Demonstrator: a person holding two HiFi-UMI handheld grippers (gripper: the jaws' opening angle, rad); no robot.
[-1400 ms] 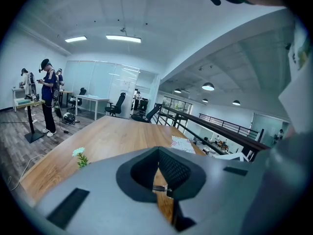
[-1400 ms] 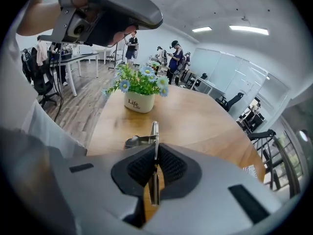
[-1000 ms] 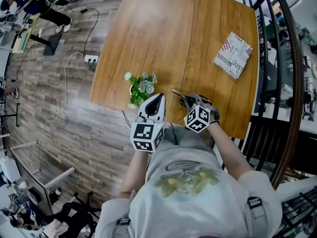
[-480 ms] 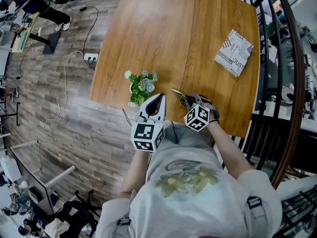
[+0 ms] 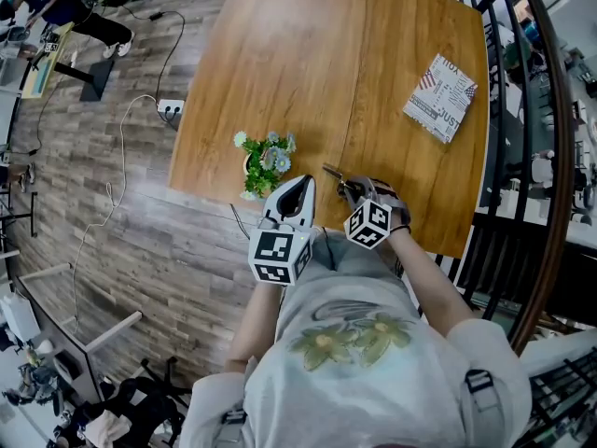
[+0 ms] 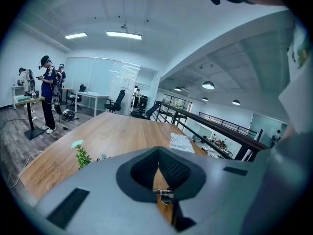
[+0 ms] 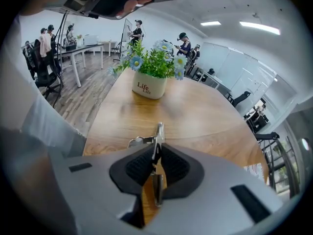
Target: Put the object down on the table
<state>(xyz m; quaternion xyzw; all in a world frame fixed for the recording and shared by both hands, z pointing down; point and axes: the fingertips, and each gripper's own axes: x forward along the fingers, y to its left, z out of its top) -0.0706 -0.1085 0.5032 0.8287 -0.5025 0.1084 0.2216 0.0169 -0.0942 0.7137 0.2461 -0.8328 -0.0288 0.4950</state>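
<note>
A small metal object [image 5: 333, 172], thin and shiny like keys, pokes out of my right gripper [image 5: 348, 187] near the front edge of the wooden table [image 5: 308, 63]. In the right gripper view the metal object [image 7: 158, 133] stands on edge between the pads of the right gripper [image 7: 155, 155], low over the wood. These jaws have just been opening a little, and the pads still sit against the metal. My left gripper [image 5: 300, 185] hangs beside it to the left, shut and empty. In its own view the left gripper [image 6: 159, 168] shows only wood beyond its tips.
A potted plant with pale flowers [image 5: 264, 166] stands just left of both grippers and shows close ahead of the right one as the potted plant [image 7: 151, 70]. A printed booklet [image 5: 439, 101] lies at the far right. A black railing [image 5: 522, 157] runs along the table's right side.
</note>
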